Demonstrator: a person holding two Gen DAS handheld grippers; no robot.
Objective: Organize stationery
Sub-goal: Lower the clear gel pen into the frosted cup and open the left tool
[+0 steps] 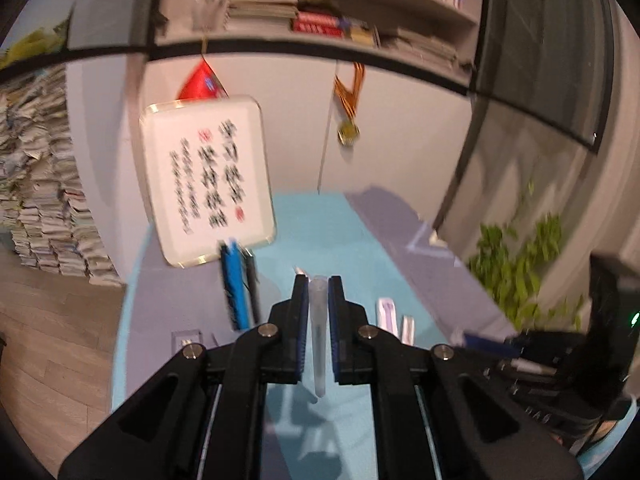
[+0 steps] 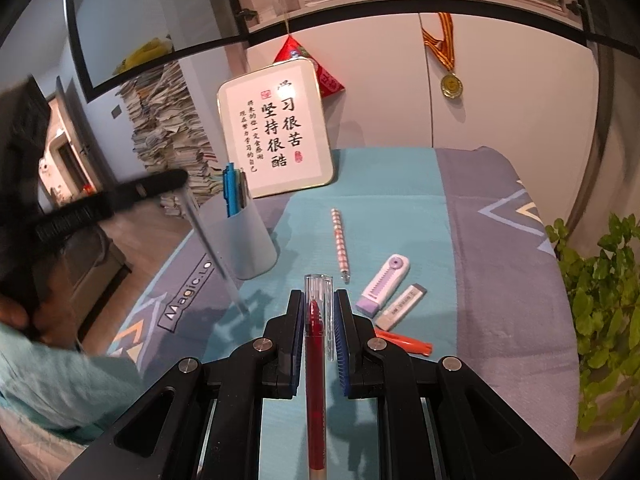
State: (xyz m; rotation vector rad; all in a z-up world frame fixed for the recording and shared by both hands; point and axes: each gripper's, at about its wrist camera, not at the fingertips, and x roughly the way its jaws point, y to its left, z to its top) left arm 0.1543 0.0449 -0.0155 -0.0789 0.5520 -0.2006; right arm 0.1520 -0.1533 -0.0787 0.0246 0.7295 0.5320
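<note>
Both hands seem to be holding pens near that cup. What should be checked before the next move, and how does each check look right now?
1. Left gripper fingers closed on the clear pen: ok.
2. Right gripper fingers closed on the red pen: ok.
3. Cup upright: ok.
4. Room left in cup beside the blue pens: cannot tell.
5. Striped pencil, eraser, correction tape waiting on the table: ok.

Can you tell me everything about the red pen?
The red pen is a slim plastic stick with a see-through red barrel and a clear cap on its far end. It lies lengthwise between the two fingers of the right gripper, which is shut on it, pointing forward and slightly down over the blue tablecloth. Its near end runs out of view below. It appears lifted off the cloth, touching only the pads.
</note>
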